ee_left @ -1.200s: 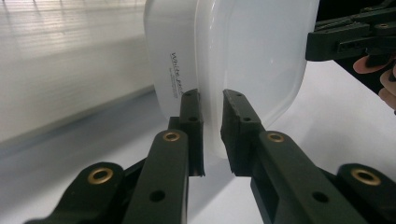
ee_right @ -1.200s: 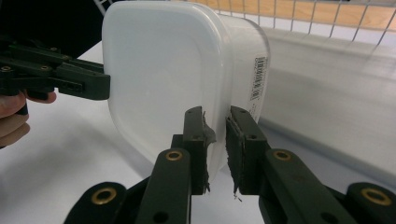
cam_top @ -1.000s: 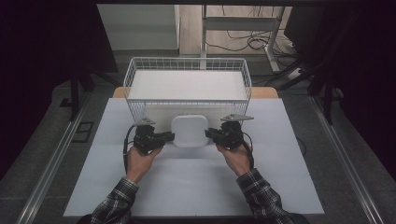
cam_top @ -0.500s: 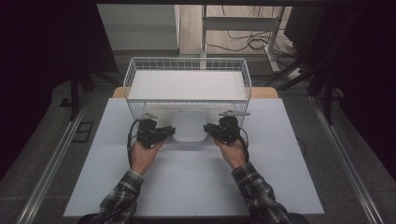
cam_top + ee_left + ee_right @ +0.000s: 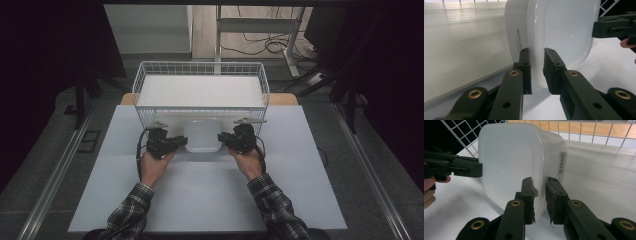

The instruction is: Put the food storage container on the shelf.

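A white translucent plastic tub with rounded corners hangs between my two grippers, just in front of the wire basket. My left gripper is shut on the tub's left rim, and in the left gripper view the rim runs between its jaws with the tub rising beyond. My right gripper is shut on the opposite rim, and in the right gripper view its jaws straddle the edge of the tub. A printed label shows on the tub's side wall.
The white wire basket stands at the far side of the white table and holds a flat white board. Its front wall is right behind the tub. Dark floor, metal rails and cables surround the table.
The tub sits slightly closer to the basket front and its tilt has shifted a little. Both hands have stayed almost in place, still on the rims.
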Demonstrator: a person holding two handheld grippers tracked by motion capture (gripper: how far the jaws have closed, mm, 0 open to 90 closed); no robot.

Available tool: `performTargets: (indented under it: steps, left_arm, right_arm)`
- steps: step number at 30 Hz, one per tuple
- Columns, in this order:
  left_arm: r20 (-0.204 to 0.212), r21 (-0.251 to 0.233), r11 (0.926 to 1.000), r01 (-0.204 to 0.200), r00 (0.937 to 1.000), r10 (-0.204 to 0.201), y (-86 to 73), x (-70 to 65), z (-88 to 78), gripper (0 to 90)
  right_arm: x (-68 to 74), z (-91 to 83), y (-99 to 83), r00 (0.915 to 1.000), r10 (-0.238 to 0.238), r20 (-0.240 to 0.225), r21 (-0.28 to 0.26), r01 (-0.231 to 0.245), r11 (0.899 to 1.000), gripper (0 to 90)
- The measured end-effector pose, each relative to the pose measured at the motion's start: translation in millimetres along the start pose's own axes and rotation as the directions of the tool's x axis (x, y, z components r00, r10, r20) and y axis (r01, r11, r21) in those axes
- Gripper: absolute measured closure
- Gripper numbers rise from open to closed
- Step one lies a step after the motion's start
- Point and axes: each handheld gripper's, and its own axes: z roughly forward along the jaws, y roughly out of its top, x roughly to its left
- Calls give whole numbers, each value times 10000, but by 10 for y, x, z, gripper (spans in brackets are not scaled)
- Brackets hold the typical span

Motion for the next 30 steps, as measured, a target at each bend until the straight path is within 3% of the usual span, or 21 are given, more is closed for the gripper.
performTargets:
  steps: [3, 7, 10, 11, 13, 17, 19, 26, 27, 30]
  left_arm:
    - [-247, -309, 9987, -397, 9989, 389, 24, -25, 22, 743]
    - [-574, -498, 9971, -575, 9969, 546, 65, -26, 45, 692]
    - [-763, -569, 9964, -633, 9953, 589, 78, -23, 56, 652]
    - [-947, -664, 9950, -747, 9932, 682, 88, -11, 78, 631]
    - [-985, -717, 9949, -716, 9931, 644, 93, -4, 90, 619]
    - [-1249, -709, 9947, -750, 9900, 657, 161, 30, 144, 592]
    - [-1321, -742, 9938, -823, 9886, 720, 179, 26, 165, 586]
    - [-1191, -974, 9917, -836, 9903, 717, 153, -14, 88, 510]
    - [-931, -1083, 9911, -775, 9934, 675, 101, -37, 38, 476]
    - [-691, -1175, 9887, -935, 9939, 858, 12, -75, -20, 344]
  right_arm:
    - [-29, 43, -17, 9996, -70, 264, -143, 74, 9999, 716]
    - [-40, 88, -24, 9989, -155, 442, -410, 173, 9990, 669]
    - [-38, 107, -22, 9982, -215, 566, -501, 243, 9985, 639]
    - [-35, 123, -19, 9953, -340, 906, -641, 399, 9971, 633]
    - [-45, 142, -21, 9929, -391, 1127, -703, 472, 9964, 618]
    - [-67, 153, -14, 9946, -168, 1021, -746, 244, 9969, 631]
    - [-65, 173, -18, 9924, -352, 1176, -648, 430, 9970, 630]
    - [-78, 127, -43, 9938, -360, 1050, -903, 455, 9949, 627]
    - [-60, 81, -54, 9950, -460, 881, -909, 540, 9944, 649]
    - [-31, 41, -78, 9946, -742, 732, -892, 807, 9927, 692]
